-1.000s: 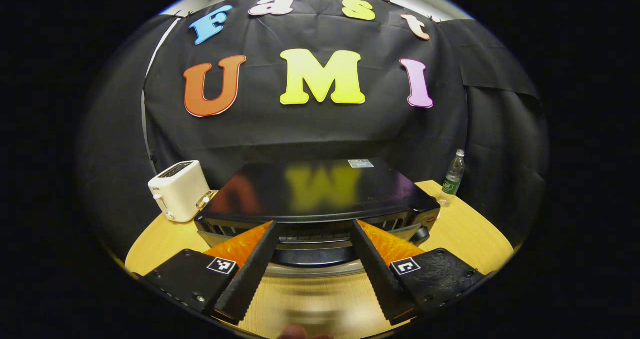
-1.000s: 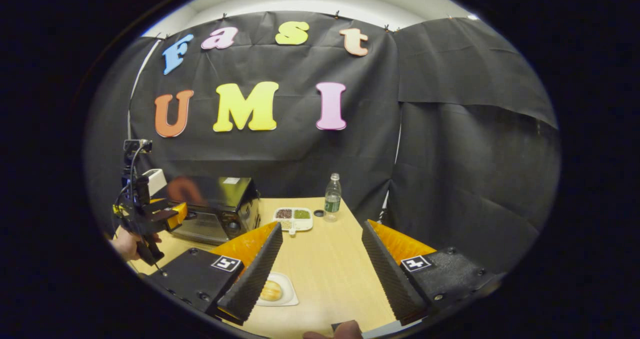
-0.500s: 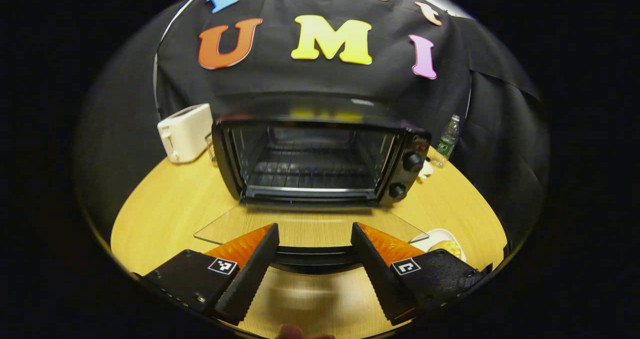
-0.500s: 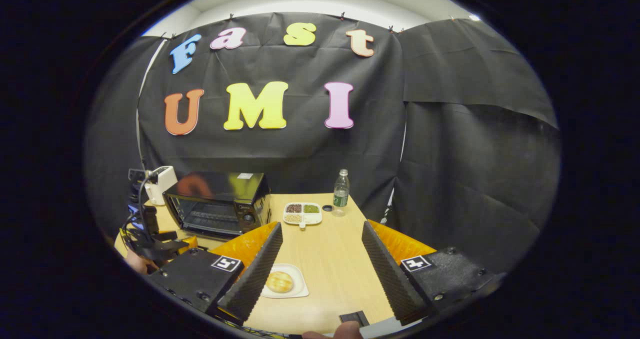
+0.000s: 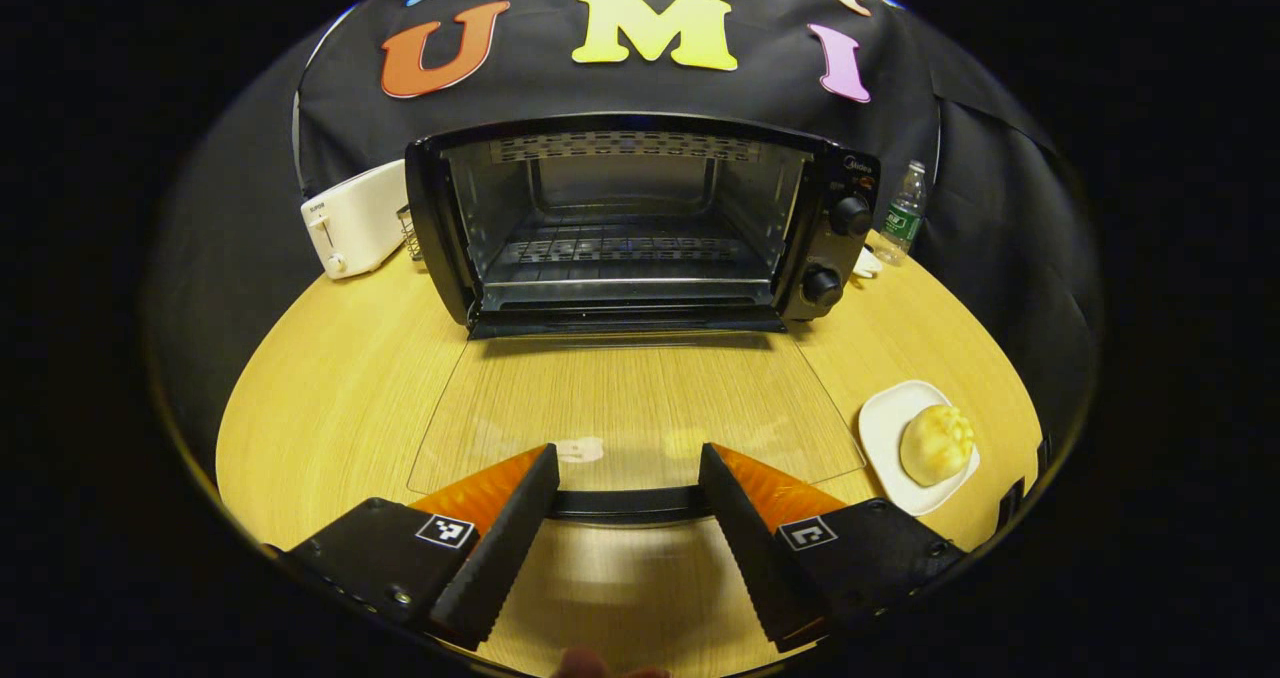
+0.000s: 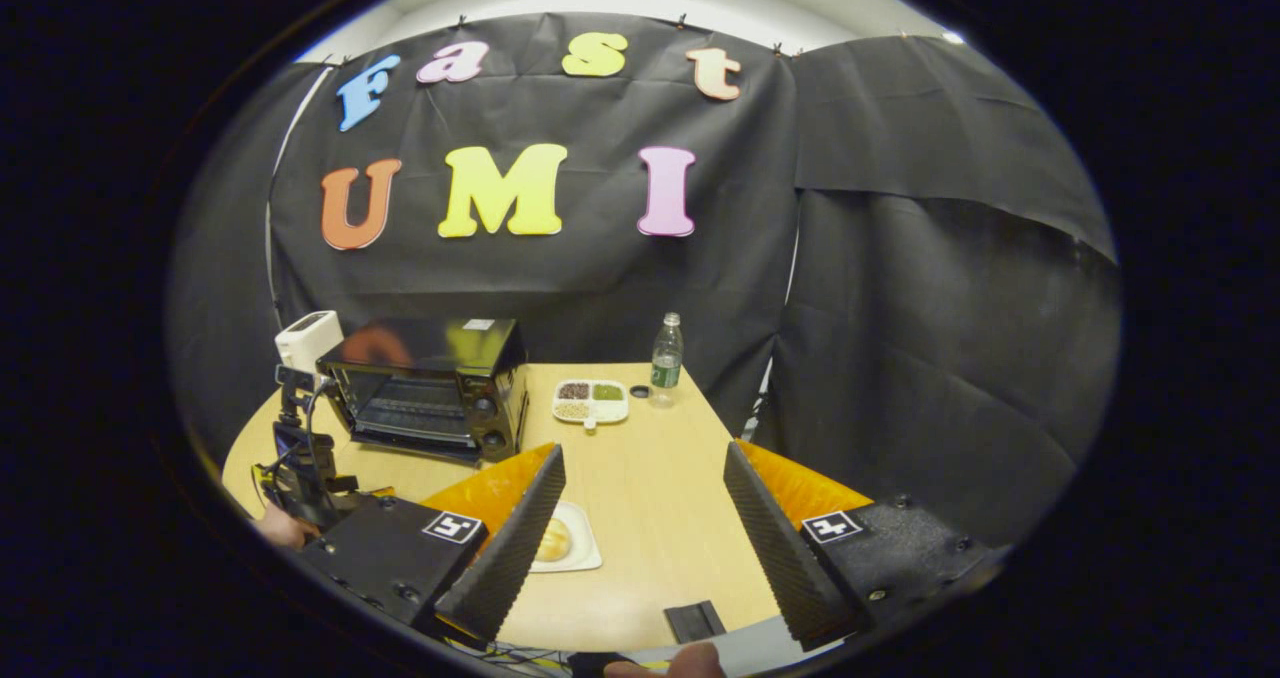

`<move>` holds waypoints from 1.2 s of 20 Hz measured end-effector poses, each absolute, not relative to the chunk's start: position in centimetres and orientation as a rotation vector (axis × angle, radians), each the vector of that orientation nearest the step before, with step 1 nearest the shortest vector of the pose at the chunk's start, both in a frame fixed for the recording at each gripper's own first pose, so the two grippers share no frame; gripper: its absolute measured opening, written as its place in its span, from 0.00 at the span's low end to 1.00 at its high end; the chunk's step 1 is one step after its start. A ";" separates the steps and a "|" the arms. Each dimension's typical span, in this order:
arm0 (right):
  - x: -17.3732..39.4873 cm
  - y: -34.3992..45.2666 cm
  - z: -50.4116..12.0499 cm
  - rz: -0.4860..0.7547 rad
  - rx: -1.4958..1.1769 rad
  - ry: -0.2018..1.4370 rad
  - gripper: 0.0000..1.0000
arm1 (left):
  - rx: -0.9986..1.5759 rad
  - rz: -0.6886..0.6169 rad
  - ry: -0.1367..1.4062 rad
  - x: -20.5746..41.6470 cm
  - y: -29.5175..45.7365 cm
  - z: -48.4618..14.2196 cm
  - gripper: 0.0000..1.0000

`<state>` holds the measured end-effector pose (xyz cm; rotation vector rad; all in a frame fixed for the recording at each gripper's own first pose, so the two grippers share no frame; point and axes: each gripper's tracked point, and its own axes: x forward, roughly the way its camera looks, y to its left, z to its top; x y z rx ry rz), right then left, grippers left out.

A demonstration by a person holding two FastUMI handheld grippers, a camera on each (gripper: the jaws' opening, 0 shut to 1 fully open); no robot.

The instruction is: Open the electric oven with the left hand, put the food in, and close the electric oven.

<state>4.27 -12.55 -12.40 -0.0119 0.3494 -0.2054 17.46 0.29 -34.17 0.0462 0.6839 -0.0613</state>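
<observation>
- left gripper view: low over the table (image 5: 330,378), faces straight into the open oven (image 5: 640,223), close, just past its own fingertips.
- right gripper view: farther back, higher, oven (image 6: 430,383) ahead-left.
- Shared: oven, bun plate (image 5: 885,428) (image 6: 585,548), bottle (image 5: 905,213) (image 6: 666,353).

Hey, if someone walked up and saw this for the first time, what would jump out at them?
The black electric oven stands wide open at the back of the wooden table, its glass door folded down flat. The left tongs straddle the door's handle, fingers apart. A pale bun sits on a white plate to the door's right.
</observation>
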 end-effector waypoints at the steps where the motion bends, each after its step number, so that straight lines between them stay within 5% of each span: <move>1: 4.2 -12.5 -12.7 -0.206 -0.008 0.356 1.00 | 0.051 -0.061 0.695 17.3 0.3 -34.5 0.95; 8: 3.3 -11.9 -13.6 -0.191 0.014 0.372 1.00 | 0.056 -0.073 0.677 17.0 0.5 -33.5 0.95; 9: 3.1 -11.7 -13.9 -0.182 0.015 0.378 1.00 | 0.048 -0.073 0.673 16.8 0.6 -33.1 0.84; 11: 2.7 -11.4 -14.8 -0.169 0.020 0.396 1.00 | 0.034 -0.068 0.664 16.1 0.9 -32.4 0.92; 12: 2.5 -11.2 -15.1 -0.160 0.029 0.404 1.00 | 0.028 -0.067 0.650 15.8 1.0 -31.9 0.82; 13: 2.3 -10.9 -15.5 -0.150 0.040 0.411 1.00 | 0.023 -0.067 0.635 15.5 1.0 -31.2 0.82; 14: 2.2 -10.7 -16.0 -0.142 0.052 0.421 1.00 | 0.017 -0.067 0.620 15.1 1.0 -30.5 0.93; 24: 2.9 -7.4 -24.0 -0.024 0.101 0.543 1.00 | 0.034 -0.056 0.479 8.6 0.7 -21.3 0.93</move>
